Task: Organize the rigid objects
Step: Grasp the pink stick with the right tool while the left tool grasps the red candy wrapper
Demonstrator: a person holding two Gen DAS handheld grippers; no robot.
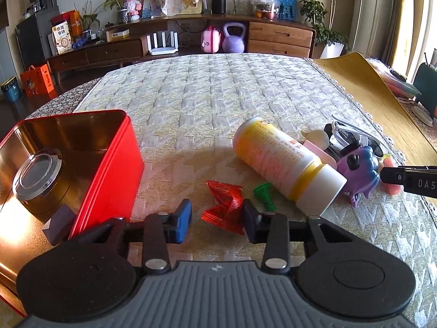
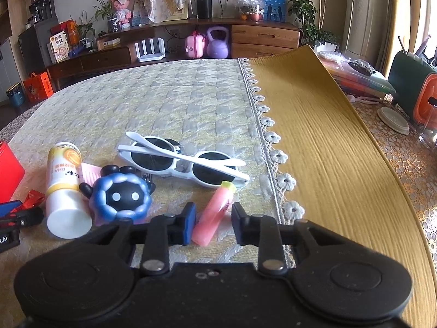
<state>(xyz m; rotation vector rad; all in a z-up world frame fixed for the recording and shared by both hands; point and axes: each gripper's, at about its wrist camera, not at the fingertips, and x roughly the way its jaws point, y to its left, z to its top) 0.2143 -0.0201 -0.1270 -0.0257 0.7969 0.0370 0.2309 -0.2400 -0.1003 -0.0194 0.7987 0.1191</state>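
The left gripper (image 1: 217, 221) has a crinkly red plastic wrapper (image 1: 225, 207) between its pads, but I cannot tell if they squeeze it. An open red metal tin (image 1: 109, 164) sits just left; a small green plastic piece (image 1: 264, 195) and a yellow-and-white plastic bottle (image 1: 284, 164) lie right. The right gripper (image 2: 213, 222) has a pink plastic tube (image 2: 215, 213) between its pads, touching the left pad. A blue round toy (image 2: 123, 195) sits left, white sunglasses (image 2: 185, 158) beyond.

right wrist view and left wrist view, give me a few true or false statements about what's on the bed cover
1. The white bottle stands upright. False: it lies on its side.
2. The sunglasses are folded, arms crossed over the lenses. True.
3. The pink tube lies between the right gripper's fingers. True.
4. The red tin has its lid on. False: it is open, with a round jar inside.
5. The left gripper reaches around the green piece. False: the red wrapper is between its fingers.
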